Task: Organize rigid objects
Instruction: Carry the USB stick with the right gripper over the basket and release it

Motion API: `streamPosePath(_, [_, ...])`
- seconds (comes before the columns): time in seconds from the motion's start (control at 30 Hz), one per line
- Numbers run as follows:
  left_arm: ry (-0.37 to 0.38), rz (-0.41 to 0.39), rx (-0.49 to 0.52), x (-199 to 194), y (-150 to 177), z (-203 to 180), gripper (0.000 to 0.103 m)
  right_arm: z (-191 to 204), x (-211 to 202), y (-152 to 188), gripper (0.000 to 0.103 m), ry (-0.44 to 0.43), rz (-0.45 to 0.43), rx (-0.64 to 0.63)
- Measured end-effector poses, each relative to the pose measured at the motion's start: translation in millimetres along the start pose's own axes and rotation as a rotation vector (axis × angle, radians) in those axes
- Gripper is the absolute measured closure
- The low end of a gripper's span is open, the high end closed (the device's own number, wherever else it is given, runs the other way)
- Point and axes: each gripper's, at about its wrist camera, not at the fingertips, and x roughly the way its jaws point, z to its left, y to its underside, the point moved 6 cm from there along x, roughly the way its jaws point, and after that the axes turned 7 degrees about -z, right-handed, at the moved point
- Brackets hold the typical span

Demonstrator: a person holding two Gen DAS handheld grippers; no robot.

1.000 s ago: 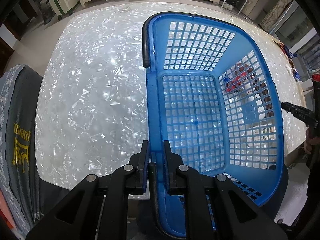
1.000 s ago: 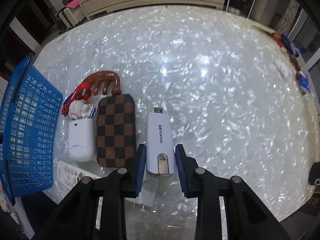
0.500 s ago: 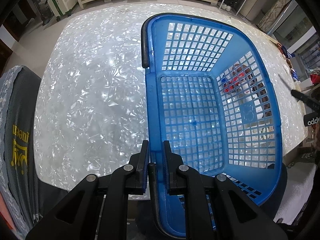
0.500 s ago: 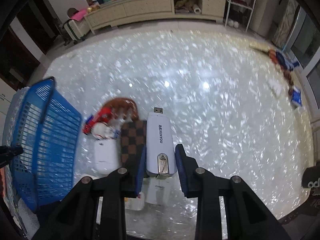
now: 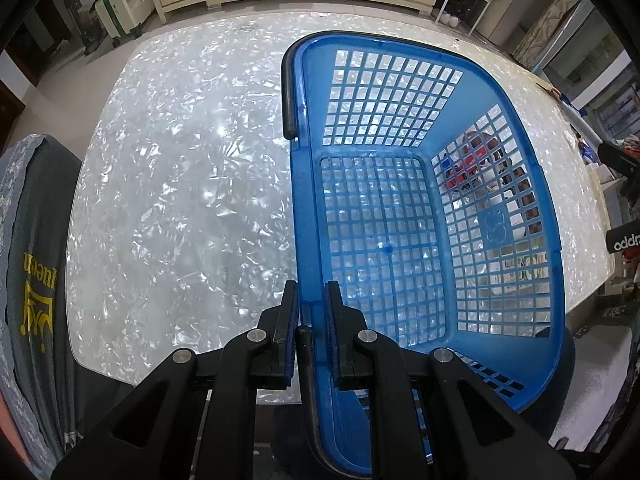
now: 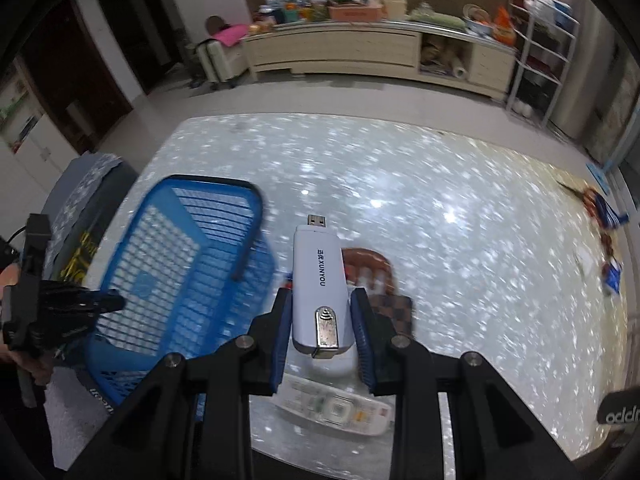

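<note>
My left gripper point(image 5: 311, 308) is shut on the near left rim of the blue lattice basket point(image 5: 404, 208), which rests tilted on the table's front edge with nothing inside it. In the right wrist view my right gripper point(image 6: 320, 312) is shut on a white USB dongle point(image 6: 320, 280), plug end pointing away, lifted well above the table. The basket point(image 6: 180, 276) appears to its left, with the left gripper point(image 6: 60, 304) at its near edge. Below the dongle lie a white remote point(image 6: 340, 408), a brown checkered case point(image 6: 394, 308) and a brown wooden comb point(image 6: 370, 264).
The pearly white table point(image 5: 180, 200) spreads left of the basket. A grey chair back point(image 5: 32, 264) stands at the left edge. Small red and blue items point(image 6: 604, 220) lie at the table's far right. A cream sideboard point(image 6: 360, 52) and white shelf stand across the room.
The right gripper has risen and swung left with the dongle, lifting it off the table toward the basket. The left gripper and basket have held still.
</note>
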Motion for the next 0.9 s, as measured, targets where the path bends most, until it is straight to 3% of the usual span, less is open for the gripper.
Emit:
streamPosePath(0.43, [0.004,-0.024,-0.010,1,0,2,0.089,89,24,-2,0.075,-0.106,0.026,-0.148])
streamPosePath(0.67, [-0.004,-0.035,-0.007,1,1,1,0.089,113,48,10,0.075,-0.126,0.071,-0.198])
streamPosePath(0.9, [0.000,-0.047,-0.016,0,1,2,0.089,111,72,23,0.075,-0.123,0.120,-0.248])
